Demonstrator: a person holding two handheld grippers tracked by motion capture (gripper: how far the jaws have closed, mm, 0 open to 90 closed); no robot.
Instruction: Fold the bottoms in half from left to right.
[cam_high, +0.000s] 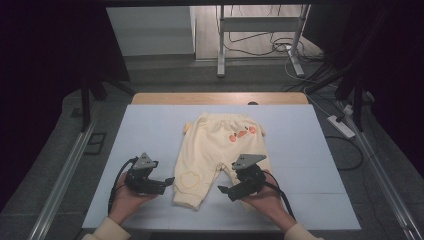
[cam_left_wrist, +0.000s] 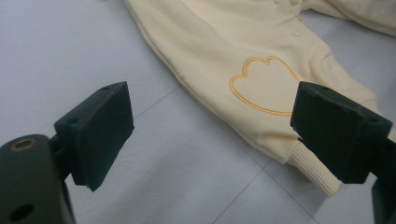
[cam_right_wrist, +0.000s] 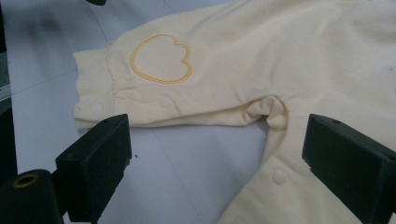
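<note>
**Grippers flank baby trousers**

Pale yellow cotton baby trousers (cam_high: 215, 155) lie flat on pale blue table cover (cam_high: 150, 130), legs toward person. Left gripper (cam_high: 169, 181) beside heart-stitched leg cuff, jaws apart, empty. Right gripper (cam_high: 223, 190) over other leg, jaws apart, empty.

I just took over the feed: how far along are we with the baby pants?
Done: the yellow pants lie spread flat on the white mat, no fold made. In hand: the left gripper and right gripper, both open, flank the heart-patch leg near its cuff. Left, probably: gripping and all folding.
</note>
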